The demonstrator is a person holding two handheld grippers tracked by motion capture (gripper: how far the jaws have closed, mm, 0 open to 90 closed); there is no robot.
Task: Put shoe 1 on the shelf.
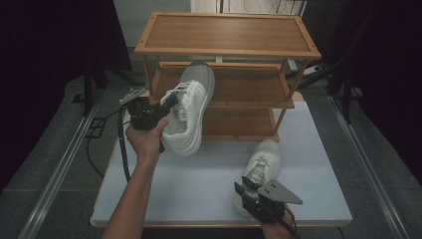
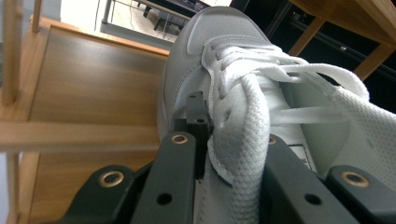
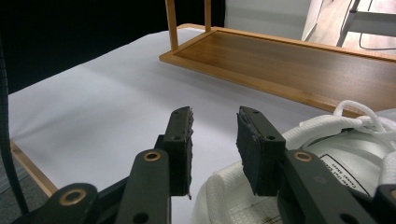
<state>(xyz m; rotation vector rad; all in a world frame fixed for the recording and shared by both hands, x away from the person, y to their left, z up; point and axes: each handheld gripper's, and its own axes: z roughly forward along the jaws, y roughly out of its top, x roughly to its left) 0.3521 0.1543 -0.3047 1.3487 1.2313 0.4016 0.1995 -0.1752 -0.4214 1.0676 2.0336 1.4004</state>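
A white lace-up shoe (image 1: 190, 107) hangs in the air in front of the wooden rack's middle shelf (image 1: 249, 84), toe up and toward the shelf. My left gripper (image 1: 168, 103) is shut on its tongue and laces. In the left gripper view the padded tongue (image 2: 243, 140) is pinched in my left gripper (image 2: 233, 126), with the shelf board (image 2: 93, 79) behind the toe. A second white shoe (image 1: 262, 162) lies on the table at the front right. My right gripper (image 1: 247, 185) stands open just over its heel. In the right gripper view my right gripper (image 3: 215, 116) grips nothing, and the heel collar (image 3: 224, 196) lies below the jaws.
The three-tier wooden rack (image 1: 226, 32) stands at the table's far side, with its bottom shelf (image 3: 280, 65) resting on the white tabletop (image 1: 199, 184). A black cable (image 1: 121, 149) trails from the left gripper off the left edge. Dark floor and metal rails flank the table.
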